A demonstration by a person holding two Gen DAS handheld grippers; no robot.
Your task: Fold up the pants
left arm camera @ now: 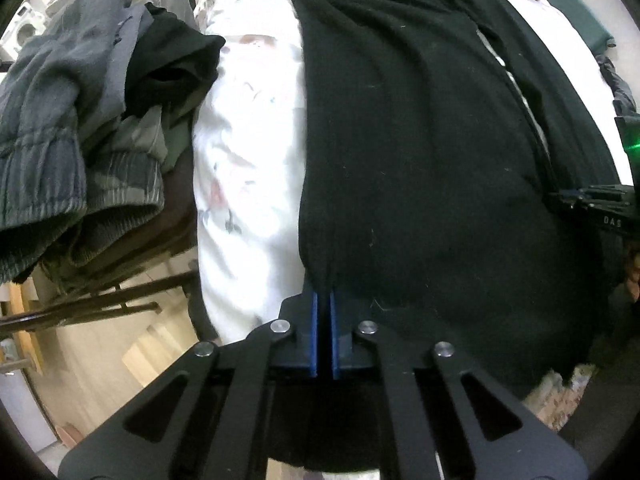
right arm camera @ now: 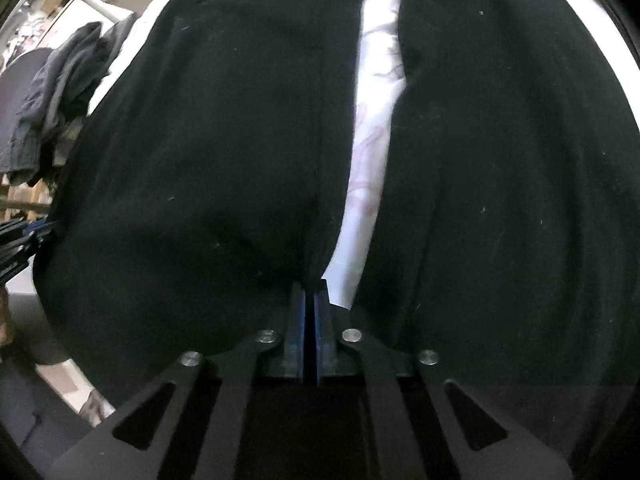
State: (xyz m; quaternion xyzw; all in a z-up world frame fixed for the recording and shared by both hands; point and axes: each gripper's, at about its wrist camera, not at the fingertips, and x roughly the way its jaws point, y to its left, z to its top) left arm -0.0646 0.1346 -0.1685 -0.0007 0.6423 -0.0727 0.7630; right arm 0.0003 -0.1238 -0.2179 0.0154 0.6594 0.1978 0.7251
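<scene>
Left gripper clenched on the near left edge of the black pants; right gripper likewise pinched shut on the near inner edge of one leg; pants spread lengthwise over a white patterned sheet, legs slightly apart. Soft, limp, lightish knit, likely to sag and bunch between grips; best taken at hems and outer seams; heaped grey clothes well off left.

A home, likely a bedroom: a bed with a white printed sheet, a pile of worn clothes on a chair beside it, and a light wood floor below.
</scene>
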